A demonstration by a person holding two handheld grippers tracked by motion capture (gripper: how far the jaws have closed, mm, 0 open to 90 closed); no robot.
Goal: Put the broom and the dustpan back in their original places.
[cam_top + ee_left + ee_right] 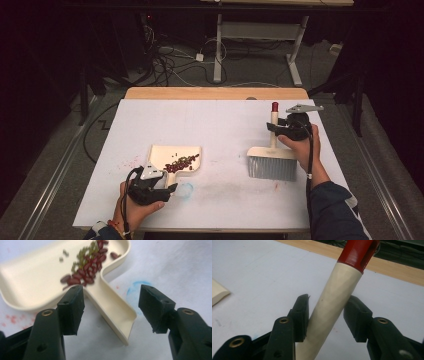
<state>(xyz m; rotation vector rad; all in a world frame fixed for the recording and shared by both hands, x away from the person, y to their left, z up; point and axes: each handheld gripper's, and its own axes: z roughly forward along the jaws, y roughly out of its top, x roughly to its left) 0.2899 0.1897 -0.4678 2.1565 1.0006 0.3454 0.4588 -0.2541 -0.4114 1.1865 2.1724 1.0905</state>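
The cream brush with grey bristles [272, 161] stood near the white table's [225, 125] right edge, its red-capped handle pointing away. The right gripper [278, 131] straddled that handle, seemingly loose. The left gripper [111, 311] gaped around the cream plastic dustpan's [32, 277] handle, red beans [86, 271] inside

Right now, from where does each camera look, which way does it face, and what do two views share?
High view: above the person's side, facing forward and down on the table; both forearms and hands show.
Left gripper view: rides the left gripper, looking along its open jaws at the dustpan with beans.
Right gripper view: rides the right gripper, its jaws around the brush handle.
Shared: the dustpan, in the high and left gripper views.
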